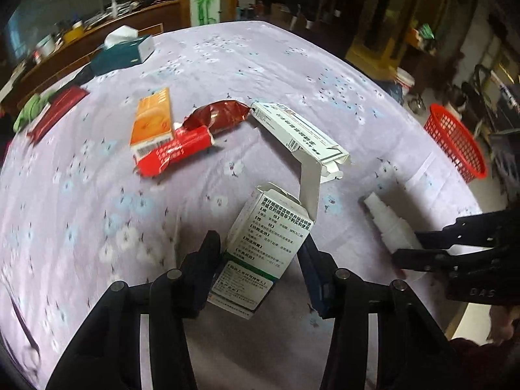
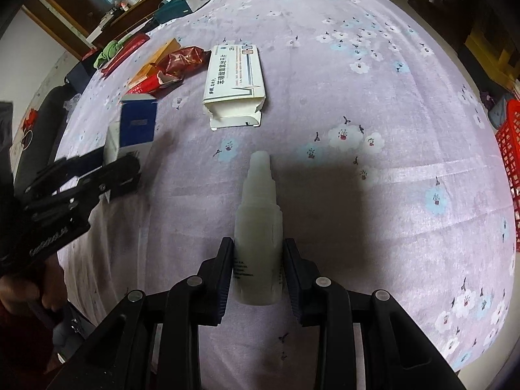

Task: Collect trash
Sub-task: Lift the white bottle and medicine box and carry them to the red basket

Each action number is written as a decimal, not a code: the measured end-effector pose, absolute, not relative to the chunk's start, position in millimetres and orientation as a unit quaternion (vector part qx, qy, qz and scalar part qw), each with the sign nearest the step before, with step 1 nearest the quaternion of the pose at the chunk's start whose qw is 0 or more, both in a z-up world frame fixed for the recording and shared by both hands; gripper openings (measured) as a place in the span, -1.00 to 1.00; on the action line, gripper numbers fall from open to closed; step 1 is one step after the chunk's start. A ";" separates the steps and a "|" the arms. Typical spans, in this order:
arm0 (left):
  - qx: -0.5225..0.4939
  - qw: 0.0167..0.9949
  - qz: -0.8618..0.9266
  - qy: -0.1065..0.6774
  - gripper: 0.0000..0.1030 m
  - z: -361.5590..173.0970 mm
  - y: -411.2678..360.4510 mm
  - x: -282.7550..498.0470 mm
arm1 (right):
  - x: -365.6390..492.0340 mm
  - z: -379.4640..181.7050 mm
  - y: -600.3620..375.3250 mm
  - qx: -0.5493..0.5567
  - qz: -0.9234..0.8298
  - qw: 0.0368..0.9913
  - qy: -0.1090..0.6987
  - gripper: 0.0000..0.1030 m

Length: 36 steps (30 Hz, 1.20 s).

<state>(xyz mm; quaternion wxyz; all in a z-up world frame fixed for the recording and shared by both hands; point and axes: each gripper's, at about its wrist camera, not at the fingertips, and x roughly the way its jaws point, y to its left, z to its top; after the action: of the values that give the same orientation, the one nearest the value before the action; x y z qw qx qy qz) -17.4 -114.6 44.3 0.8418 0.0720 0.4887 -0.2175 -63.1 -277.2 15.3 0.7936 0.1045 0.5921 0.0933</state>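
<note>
The tablecloth [image 2: 357, 65] is soft matt cloth; the medicine box [image 1: 260, 253] matt cardboard; the bottle [image 2: 258, 227] smooth translucent plastic; the basket [image 1: 455, 139] glossy plastic.

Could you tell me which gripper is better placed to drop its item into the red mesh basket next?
Right, probably: the right gripper, shut on the white plastic bottle, is nearer the red mesh basket at the table's right edge.

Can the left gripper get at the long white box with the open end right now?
Probably not yet: the left gripper is shut on a small medicine carton, so it has no free grip. The long white box itself lies uncovered on the tablecloth.
</note>
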 end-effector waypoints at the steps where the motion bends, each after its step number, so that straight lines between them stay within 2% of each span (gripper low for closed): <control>1: 0.060 0.842 -0.214 0.492 -0.09 45.1 -111.9 -19.2 | -63.7 15.5 -275.9 0.105 0.094 0.794 0.591 -0.37; 14: 0.025 0.863 -0.199 0.463 -0.09 74.8 -128.5 -36.4 | -77.4 56.3 -281.9 0.103 0.081 0.842 0.523 -0.38; 36: 0.079 0.882 -0.165 0.434 -0.09 95.4 -183.2 -37.3 | -86.0 84.2 -318.1 0.110 0.044 0.869 0.481 -0.37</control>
<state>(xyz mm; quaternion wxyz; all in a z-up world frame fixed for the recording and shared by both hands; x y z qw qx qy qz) -37.3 -183.2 95.4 0.8821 0.0786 0.4340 -0.1654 -86.0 -318.1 84.2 0.8686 0.1102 0.4811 0.0438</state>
